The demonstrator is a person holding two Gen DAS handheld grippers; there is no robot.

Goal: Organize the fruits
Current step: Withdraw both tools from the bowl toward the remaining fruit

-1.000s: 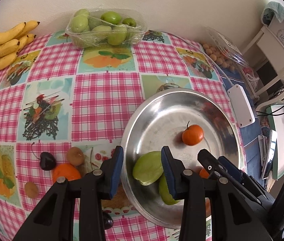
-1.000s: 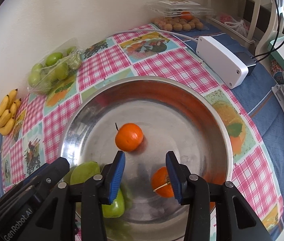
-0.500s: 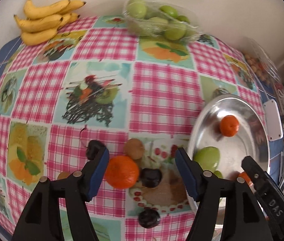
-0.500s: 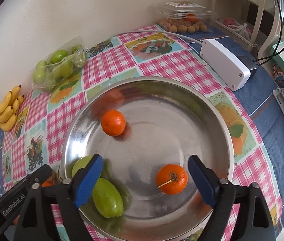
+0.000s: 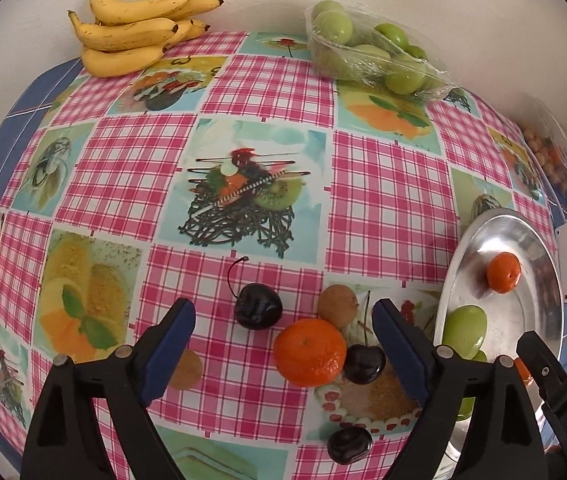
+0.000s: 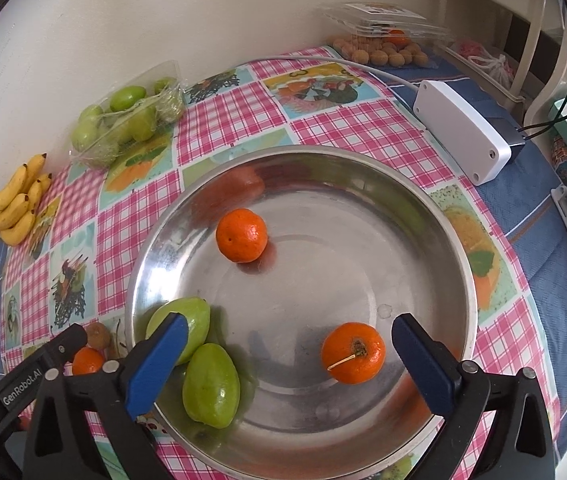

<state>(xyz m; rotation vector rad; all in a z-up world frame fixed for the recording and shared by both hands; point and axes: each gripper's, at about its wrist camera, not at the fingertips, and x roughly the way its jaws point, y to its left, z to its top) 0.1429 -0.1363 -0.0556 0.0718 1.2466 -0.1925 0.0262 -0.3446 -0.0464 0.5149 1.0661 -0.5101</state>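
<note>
**Both grippers wide open; loose fruit on cloth, four pieces in pan**

Hard to read: in the left wrist view a brownish round item (image 5: 186,368) sits half behind the left finger, kind unclear. The far-right clear box of small brown fruit (image 6: 379,46) is too small to identify. The pan's near rim is cut off by the right gripper's frame.

Containers: the steel pan (image 6: 435,216) holds two tangerines, one far left (image 6: 241,235) and one near right with a stem (image 6: 353,353), plus two green fruits (image 6: 211,384) touching each other at the near-left wall. A wrapped tray of green fruit (image 5: 375,54) and a banana bunch (image 5: 135,36) sit at the far wall.

Grippers: the left gripper (image 5: 283,344) has just been opening; its jaws stand wide over the cloth, pressing nothing. Between them lie a tangerine (image 5: 310,352), a kiwi (image 5: 337,306) and two dark cherries (image 5: 258,306), the tangerine touching one cherry. The right gripper (image 6: 287,360) has also just been opening, jaws wide above the pan, the stemmed tangerine between them, untouched.
</note>
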